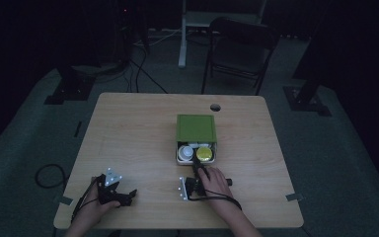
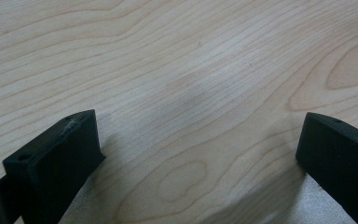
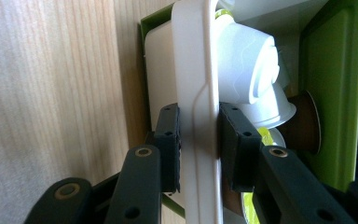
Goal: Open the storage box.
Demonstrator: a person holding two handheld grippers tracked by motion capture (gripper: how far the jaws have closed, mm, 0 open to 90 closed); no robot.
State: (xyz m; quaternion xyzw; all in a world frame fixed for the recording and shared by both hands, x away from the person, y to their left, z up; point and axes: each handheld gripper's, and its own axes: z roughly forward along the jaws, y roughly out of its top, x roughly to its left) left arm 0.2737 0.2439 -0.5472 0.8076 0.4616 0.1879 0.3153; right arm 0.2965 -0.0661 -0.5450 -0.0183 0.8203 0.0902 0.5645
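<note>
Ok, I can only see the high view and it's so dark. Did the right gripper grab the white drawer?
Observer: Yes. In the right gripper view the right gripper is shut on the white drawer, pinching its front wall, one jaw outside and one inside.
Operator: What's behind that wall?
Observer: A white cup, with a brown cup beyond it.
Operator: And the left gripper?
Observer: The left gripper is open over the table, with nothing between its jaws.

A dim lab or recording studio: a lone wooden table (image 1: 138,123) on grey carpet (image 1: 24,148), black stand bases (image 1: 69,91), cables (image 1: 143,69) trailing across the floor, and a folding chair (image 1: 239,52) behind.
</note>
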